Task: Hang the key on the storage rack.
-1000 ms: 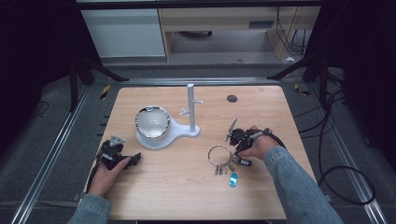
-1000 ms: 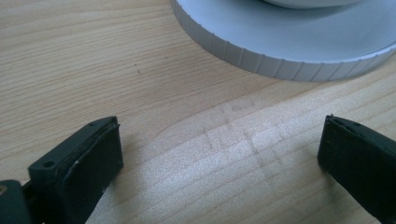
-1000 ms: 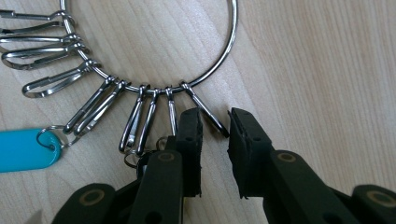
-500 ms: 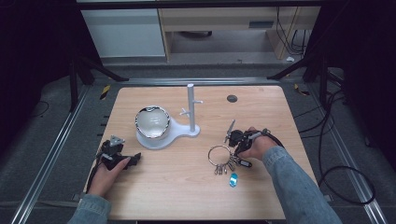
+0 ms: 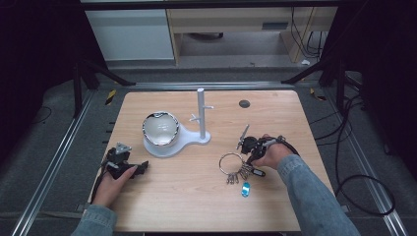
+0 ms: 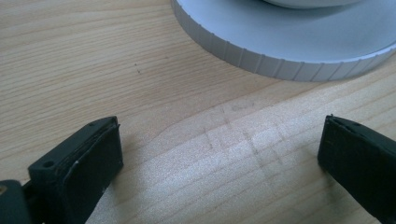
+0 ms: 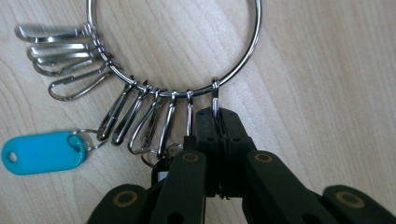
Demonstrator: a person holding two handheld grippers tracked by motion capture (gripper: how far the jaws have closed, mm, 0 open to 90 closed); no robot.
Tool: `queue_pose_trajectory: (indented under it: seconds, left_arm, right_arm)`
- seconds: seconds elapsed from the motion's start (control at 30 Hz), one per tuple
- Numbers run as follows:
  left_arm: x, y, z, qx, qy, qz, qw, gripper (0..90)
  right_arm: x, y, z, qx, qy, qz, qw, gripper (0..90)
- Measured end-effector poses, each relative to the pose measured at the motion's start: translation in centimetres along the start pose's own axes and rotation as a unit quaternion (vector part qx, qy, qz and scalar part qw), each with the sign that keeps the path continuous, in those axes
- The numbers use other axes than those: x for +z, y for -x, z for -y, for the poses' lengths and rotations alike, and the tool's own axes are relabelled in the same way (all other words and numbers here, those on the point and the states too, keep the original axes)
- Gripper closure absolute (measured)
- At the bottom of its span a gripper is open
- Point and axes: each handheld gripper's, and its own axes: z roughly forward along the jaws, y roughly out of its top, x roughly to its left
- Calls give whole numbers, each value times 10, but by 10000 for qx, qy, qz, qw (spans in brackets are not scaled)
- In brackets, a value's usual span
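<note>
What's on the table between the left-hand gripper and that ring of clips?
Nothing: in the high view, only bare wooden table lies between the left gripper and the key ring.

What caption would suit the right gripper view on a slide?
Right claw shut on a clip hanging from the key ring, blue tag lying beside it.

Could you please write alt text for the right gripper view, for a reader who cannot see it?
The right gripper has its two black jaws pressed together on one of the small clips hanging from a large metal key ring that lies on the wooden table. More clips fan out along the ring, and a blue tag lies at lower left.
</note>
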Motion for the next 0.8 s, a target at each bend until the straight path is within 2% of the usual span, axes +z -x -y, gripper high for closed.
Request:
queue_pose_trajectory:
  seconds: [0.43,0.67,0.8]
  left_arm:
    - [0,0,0,3,-6,-3,10000,0]
    - [0,0,0,2,-5,-3,10000,0]
    - [0,0,0,1,-6,-2,10000,0]
  right_arm:
    - [-26,-3,-3,109,355,52,9993,887]
    - [-39,-6,-6,171,406,87,9990,887]
    - [-52,-8,-9,175,496,160,9985,887]
